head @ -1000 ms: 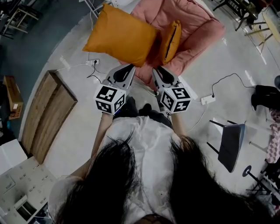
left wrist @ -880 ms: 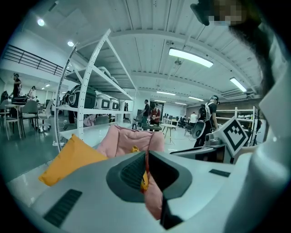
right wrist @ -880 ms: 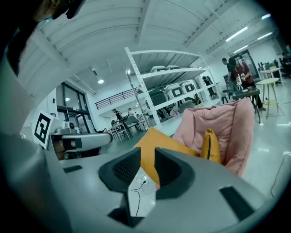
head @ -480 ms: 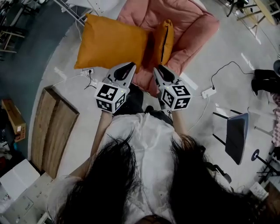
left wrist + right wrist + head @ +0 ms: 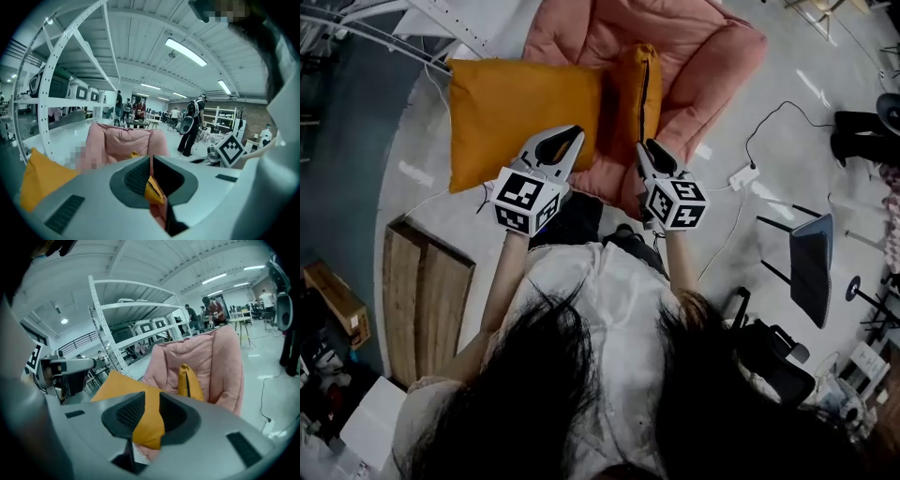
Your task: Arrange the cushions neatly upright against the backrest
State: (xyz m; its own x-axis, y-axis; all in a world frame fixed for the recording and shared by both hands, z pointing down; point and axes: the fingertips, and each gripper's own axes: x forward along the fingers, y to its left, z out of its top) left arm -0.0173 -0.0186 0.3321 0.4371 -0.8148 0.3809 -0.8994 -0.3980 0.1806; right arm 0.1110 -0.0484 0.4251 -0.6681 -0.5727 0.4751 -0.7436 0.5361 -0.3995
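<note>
Two cushion corners (image 5: pixel 147 429) pinched: left fingers (image 5: pixel 136 176), right fingers (image 5: pixel 130 413).

1. Head view: even, fairly bright overhead light. The pale floor (image 5: pixel 797 112) carries short glare streaks at upper right, and shadows are faint.
2. Left gripper view: ceiling strip lights (image 5: pixel 185 51) glow upper centre, giving a cool bluish cast.
3. Both gripper views bow strongly toward the edges, and their corners fall into dark vignette.
4. The left gripper (image 5: pixel 151 161) and right gripper (image 5: pixel 146 401) look soft close to the lens.
</note>
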